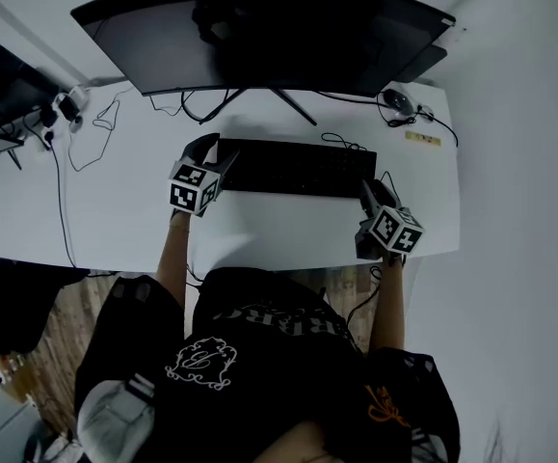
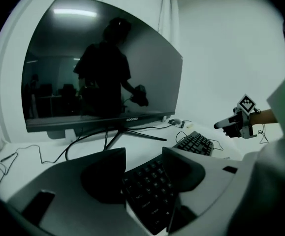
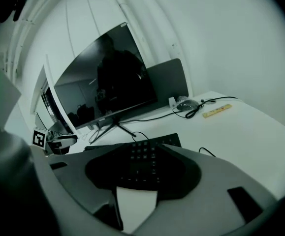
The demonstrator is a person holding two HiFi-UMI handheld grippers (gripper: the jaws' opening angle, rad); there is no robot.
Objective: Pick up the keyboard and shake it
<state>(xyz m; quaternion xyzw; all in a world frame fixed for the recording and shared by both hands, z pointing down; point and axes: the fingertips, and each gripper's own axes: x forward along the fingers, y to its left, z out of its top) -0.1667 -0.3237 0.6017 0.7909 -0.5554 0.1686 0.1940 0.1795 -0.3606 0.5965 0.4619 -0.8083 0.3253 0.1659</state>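
Observation:
A black keyboard (image 1: pixel 298 167) lies flat on the white desk (image 1: pixel 279 234) in front of the monitor. My left gripper (image 1: pixel 214 152) is at its left end. In the left gripper view the jaws straddle that end of the keyboard (image 2: pixel 149 195), and I see no firm press on it. My right gripper (image 1: pixel 377 196) is at the keyboard's front right corner. In the right gripper view its jaws stand closer together, with the number-pad end of the keyboard (image 3: pixel 142 156) showing in the gap. Each gripper shows in the other's view: the right gripper (image 2: pixel 233 124) and the left gripper (image 3: pixel 58 141).
A wide curved monitor (image 1: pixel 259 27) on a splayed stand rises just behind the keyboard. A mouse (image 1: pixel 399 99) with its cable and a yellow strip (image 1: pixel 421 138) lie at the back right. Loose cables (image 1: pixel 91 128) trail over the left side. The desk's front edge is at the person's body.

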